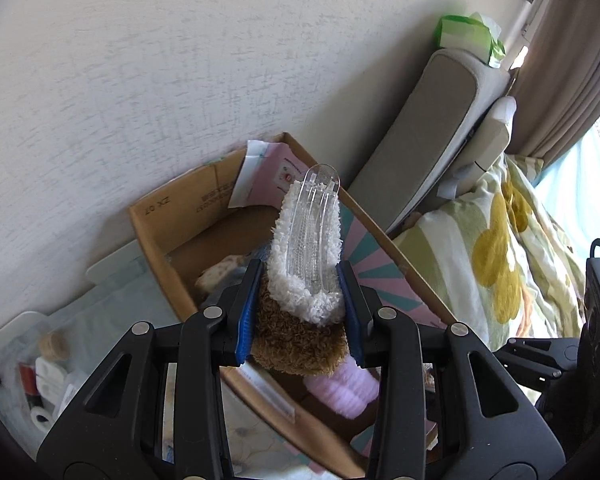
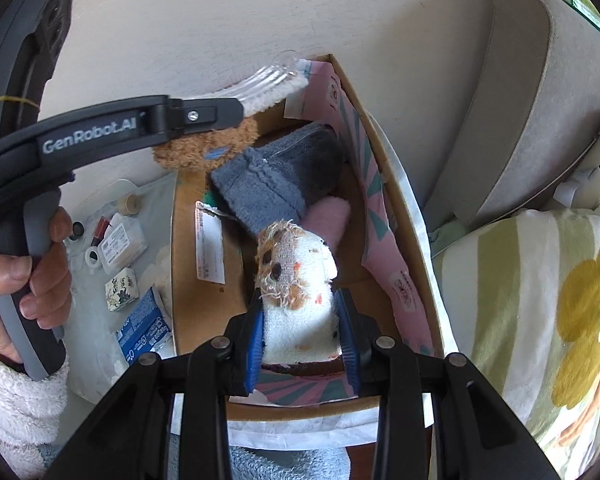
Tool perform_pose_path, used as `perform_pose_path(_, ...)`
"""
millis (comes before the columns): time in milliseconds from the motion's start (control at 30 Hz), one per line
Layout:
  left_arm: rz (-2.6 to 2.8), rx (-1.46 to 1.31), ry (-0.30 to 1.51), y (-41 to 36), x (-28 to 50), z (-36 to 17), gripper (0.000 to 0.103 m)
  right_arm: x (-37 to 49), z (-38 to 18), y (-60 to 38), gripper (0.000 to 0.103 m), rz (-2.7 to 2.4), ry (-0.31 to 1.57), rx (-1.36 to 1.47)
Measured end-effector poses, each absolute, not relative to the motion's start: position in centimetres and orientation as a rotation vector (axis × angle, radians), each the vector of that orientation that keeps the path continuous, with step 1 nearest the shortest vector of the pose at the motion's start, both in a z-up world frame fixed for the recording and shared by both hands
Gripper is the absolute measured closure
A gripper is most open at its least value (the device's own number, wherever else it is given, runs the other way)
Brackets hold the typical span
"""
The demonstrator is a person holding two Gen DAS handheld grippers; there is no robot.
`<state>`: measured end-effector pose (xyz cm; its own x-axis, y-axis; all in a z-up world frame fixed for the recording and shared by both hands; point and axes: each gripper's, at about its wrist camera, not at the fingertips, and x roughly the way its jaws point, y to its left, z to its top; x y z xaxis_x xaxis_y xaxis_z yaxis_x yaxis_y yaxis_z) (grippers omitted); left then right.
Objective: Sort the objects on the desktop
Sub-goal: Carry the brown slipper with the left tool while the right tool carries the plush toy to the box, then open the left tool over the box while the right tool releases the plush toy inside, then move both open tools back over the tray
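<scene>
Your left tongs grip a fluffy white-and-brown slipper with a clear plastic insert, held above the open cardboard box. A pink fuzzy item lies in the box below.

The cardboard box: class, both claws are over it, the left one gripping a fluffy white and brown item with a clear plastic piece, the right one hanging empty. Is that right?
Not quite. The right claw is not empty: the right wrist view shows it shut on a white spotted sock. The rest holds: both claws are over the cardboard box, and the left claw grips the fluffy white and brown item.
</scene>
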<state>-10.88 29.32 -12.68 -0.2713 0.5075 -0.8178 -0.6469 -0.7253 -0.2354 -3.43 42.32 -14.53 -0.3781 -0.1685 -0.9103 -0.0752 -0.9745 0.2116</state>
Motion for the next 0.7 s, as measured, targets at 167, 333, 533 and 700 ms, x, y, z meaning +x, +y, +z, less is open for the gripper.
perform_pose_path(167, 2.05, -1.233, 0.207, 29.8, -11.2, -12.7, 0.07, -3.9, -14.7, 42.6, 0.072, -2.541, -0.336, 1.731)
perform_pose_path(333, 2.033, -1.241, 0.126, 29.4, -11.9, -12.1, 0.024, -4.5, -14.8, 42.6, 0.053, -2.528, -0.363, 1.727)
perform_pose_path(533, 2.103, -1.198, 0.088, 27.8, -12.3, -10.5, 0.001, -4.8, -14.6, 41.5, 0.025, -2.558, -0.317, 1.752)
perform_pose_path(700, 2.155, -1.192, 0.077, 25.1, -12.4, -9.4, 0.0, -4.9, -13.7, 40.4, 0.025, -2.569, -0.303, 1.721)
